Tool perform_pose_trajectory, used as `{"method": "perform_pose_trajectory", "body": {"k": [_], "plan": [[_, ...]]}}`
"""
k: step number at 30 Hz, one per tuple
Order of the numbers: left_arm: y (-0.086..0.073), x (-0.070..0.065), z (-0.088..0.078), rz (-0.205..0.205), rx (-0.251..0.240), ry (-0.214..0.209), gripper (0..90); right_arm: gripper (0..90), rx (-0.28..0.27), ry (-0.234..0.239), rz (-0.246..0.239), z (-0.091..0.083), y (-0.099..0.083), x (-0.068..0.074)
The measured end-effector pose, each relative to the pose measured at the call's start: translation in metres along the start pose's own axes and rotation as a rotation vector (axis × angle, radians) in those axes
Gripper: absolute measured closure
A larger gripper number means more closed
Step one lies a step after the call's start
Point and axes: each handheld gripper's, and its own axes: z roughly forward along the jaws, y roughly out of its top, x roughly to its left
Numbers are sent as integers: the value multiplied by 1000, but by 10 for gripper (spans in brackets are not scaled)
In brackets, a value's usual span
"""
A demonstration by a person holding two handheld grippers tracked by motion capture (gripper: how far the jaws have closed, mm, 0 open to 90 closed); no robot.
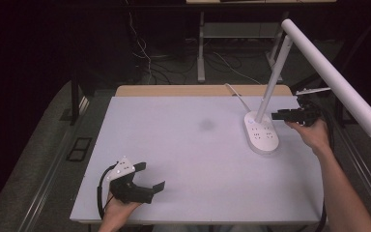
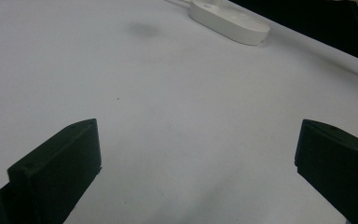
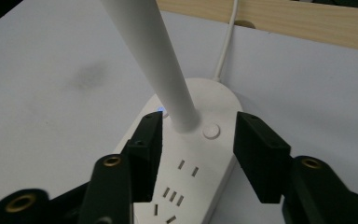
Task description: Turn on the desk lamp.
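One white desk lamp (image 1: 270,96) stands on the right half of the table (image 1: 183,159), near its far edge. Its oval base (image 1: 262,133) lies flat with the long axis running from the far edge toward the person, the socket slots on the nearer part and two round buttons at the far part. From that far part a straight stem (image 3: 154,56) rises and leans away and to the right, and at its top a long bar head (image 1: 335,79) slants down toward the right, out past the table's side. A white cord (image 1: 236,95) runs from the base to the far wooden edge.

The right claw (image 1: 276,116) comes in level from the right, just above the far part of the base, the forearm stretched up along the table's right side. In the right gripper view its jaws stand partly apart on either side of the stem's foot (image 3: 186,122), with gaps showing on both sides; they grasp nothing.

The left claw (image 1: 152,176) sits at the near left corner of the table, well apart from the lamp, released, its jaws spread wide over bare surface.
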Motion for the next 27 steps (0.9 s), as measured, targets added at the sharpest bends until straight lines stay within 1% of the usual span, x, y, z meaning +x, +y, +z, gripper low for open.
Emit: {"method": "perform_pose_trajectory", "body": {"k": [4, 6, 10, 14, 17, 18, 19, 22, 23, 27], "plan": [[0, 1, 0, 0, -1, 4, 0, 662, 1, 10, 4, 7, 0, -3], [0, 1, 0, 2, 0, 5, 0, 712, 1, 21, 12, 11, 1, -5], [0, 1, 1, 4, 3, 9, 0, 810, 8, 27, 38, 17, 2, -8], [0, 0, 0, 5, 4, 11, 0, 883, 7, 24, 31, 22, 3, -9], [0, 0, 0, 11, 12, 11, 0, 897, 16, 23, 26, 24, 4, -7], [0, 0, 0, 13, 11, 11, 0, 898, 20, 15, 23, 27, 4, -7], [0, 0, 0, 13, 9, 11, 0, 898, 20, 15, 23, 27, 4, -7], [0, 0, 0, 10, 10, 13, 0, 898, 39, -5, 34, 35, 3, -7], [0, 0, 0, 10, 10, 13, 0, 898, 48, -6, 29, 37, 3, -7], [-1, -1, 0, 9, 10, 14, 0, 898, 52, -9, 33, 43, 2, -7]]}}
